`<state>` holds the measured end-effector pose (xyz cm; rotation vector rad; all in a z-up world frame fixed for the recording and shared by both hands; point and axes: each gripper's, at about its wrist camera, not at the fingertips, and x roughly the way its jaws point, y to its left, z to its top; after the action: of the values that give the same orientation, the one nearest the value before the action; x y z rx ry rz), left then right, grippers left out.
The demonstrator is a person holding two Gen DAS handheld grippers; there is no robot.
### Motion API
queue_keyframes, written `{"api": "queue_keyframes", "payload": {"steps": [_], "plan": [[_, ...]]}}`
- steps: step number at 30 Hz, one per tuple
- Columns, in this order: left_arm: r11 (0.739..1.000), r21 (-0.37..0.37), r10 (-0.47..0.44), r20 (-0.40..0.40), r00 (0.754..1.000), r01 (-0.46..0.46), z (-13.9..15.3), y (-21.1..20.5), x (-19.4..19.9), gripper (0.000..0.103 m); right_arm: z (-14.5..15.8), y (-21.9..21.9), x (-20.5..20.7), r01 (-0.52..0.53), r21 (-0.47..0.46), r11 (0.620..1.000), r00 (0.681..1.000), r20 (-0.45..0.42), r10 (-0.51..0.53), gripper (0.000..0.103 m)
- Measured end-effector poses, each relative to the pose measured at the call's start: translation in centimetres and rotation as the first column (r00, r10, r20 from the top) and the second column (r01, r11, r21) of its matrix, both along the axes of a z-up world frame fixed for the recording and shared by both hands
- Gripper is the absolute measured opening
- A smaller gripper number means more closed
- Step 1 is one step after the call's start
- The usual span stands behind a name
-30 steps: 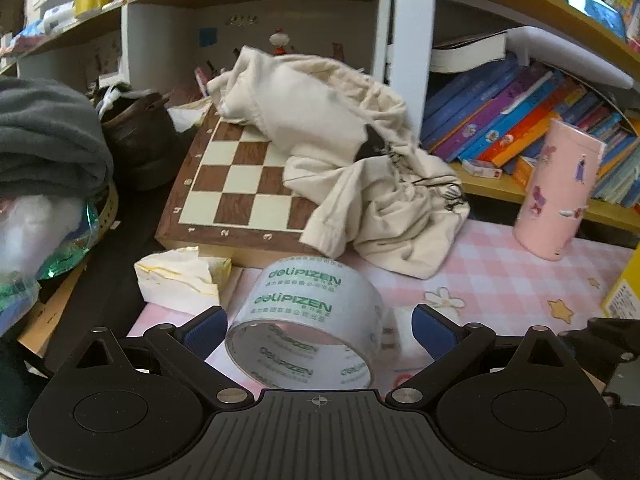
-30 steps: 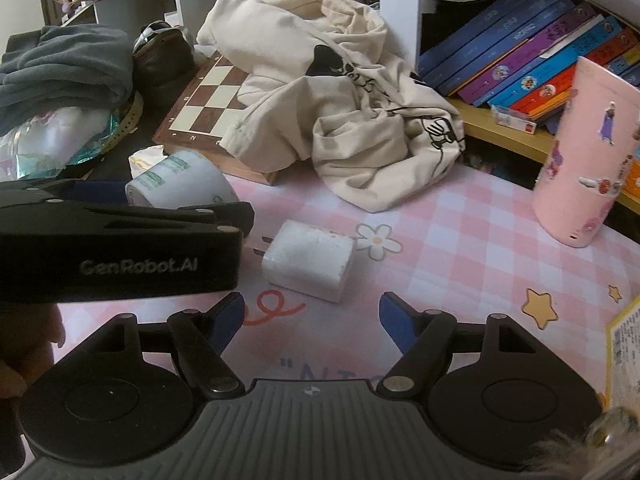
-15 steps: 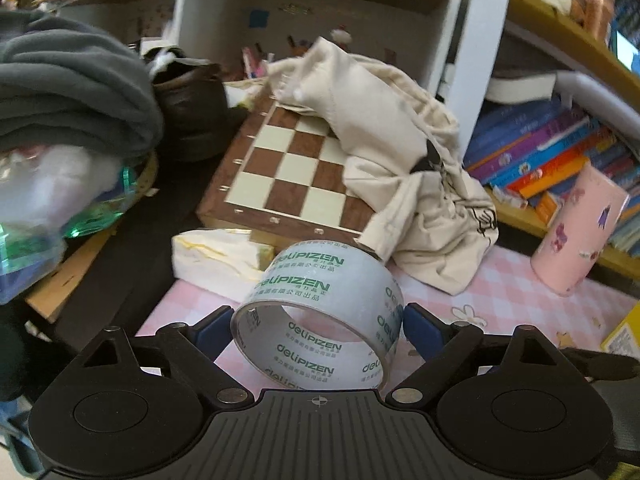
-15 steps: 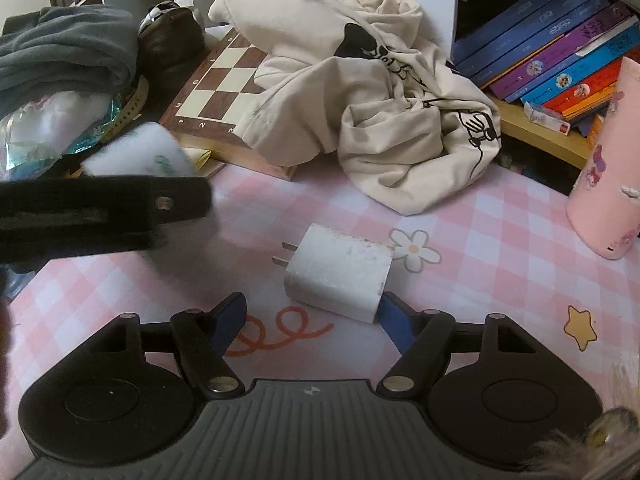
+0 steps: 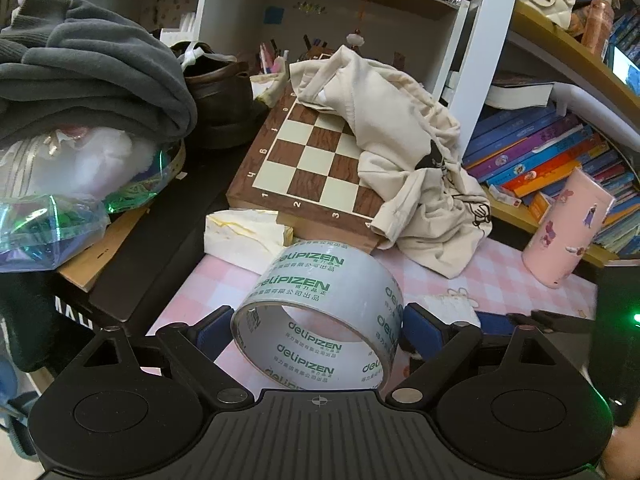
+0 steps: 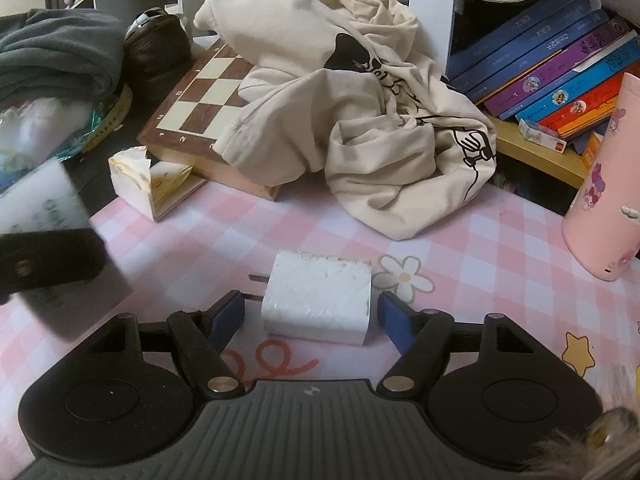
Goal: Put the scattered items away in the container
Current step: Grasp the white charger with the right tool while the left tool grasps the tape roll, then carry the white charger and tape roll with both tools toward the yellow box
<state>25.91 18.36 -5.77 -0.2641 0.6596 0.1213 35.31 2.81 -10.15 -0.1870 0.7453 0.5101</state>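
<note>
Far left: left gripper, jaws just drawn in and now clamped across the tape roll, one blue pad on each side of the outer wall. Held clear of the pink checked mat, judging by the right wrist view, where it hangs blurred at the left edge. Probably light and stiff: a hollow ring with a slick film face, liable to twist or slip if squeezed off-centre. Best taken as here, straight across the widest part.

Behind, resting on the mat's edge: a tissue pack against a chessboard, with a cream sweatshirt heaped over the board's right half.

Centre-right: right gripper, jaws apart, straddling a white charger lying flat on the mat, prongs toward the left pad. No pad touching it yet. Likely a small, hard, fairly light block with smooth sides. Safest to pinch the two flat ends clear of the prongs, or to turn and take the long faces.

Far right: a pink tumbler, leaning. No container to be made out in either view.
</note>
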Motion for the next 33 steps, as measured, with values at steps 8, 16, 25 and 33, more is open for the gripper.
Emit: {"api": "queue_keyframes", "payload": {"steps": [8, 16, 25, 33], "plan": [[1.0, -0.012, -0.014, 0.025, 1.0, 0.015, 1.4, -0.3, -1.5, 0.092, 0.5, -0.2, -0.6, -0.015, -0.004, 1.0, 1.0, -0.022, 0.015, 0.063], [0.999, -0.019, -0.025, 0.044, 0.999, 0.026, 2.3, -0.8, -4.1, 0.092, 1.4, -2.3, -3.8, 0.021, -0.006, 1.0, 0.997, -0.073, -0.022, 0.063], [0.998, -0.047, -0.045, 0.049, 0.998, 0.047, 3.0, -1.7, -8.8, 0.091, 3.8, -4.4, -9.0, 0.014, -0.005, 1.0, 0.999, -0.049, -0.014, 0.063], [0.994, -0.073, -0.078, 0.068, 0.995, 0.083, 4.2, -2.7, -13.1, 0.091, 5.8, -6.5, -14.1, 0.007, 0.015, 1.0, 0.998, -0.067, -0.006, 0.063]]}}
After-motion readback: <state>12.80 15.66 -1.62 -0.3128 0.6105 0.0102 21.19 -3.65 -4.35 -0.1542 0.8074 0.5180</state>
